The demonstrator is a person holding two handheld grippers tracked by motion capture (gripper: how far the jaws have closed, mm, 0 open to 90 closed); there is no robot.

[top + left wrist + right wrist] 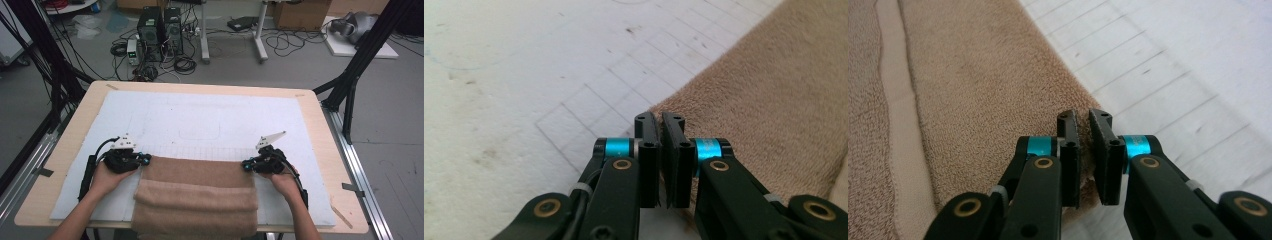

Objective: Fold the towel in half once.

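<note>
Each gripper pinches a far corner of the towel: left gripper left, right gripper right. The towel's long axis runs toward the person, so the far edge spans between them

High view looks down the table; both gripper views sit close, sharing the towel.

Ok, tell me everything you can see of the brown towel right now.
The brown towel is terry cloth, folded over itself, with a flat woven band across it. It lies on the white mat, its near end hanging past the table edge. The left gripper and right gripper are shut on its two far corners.
</note>
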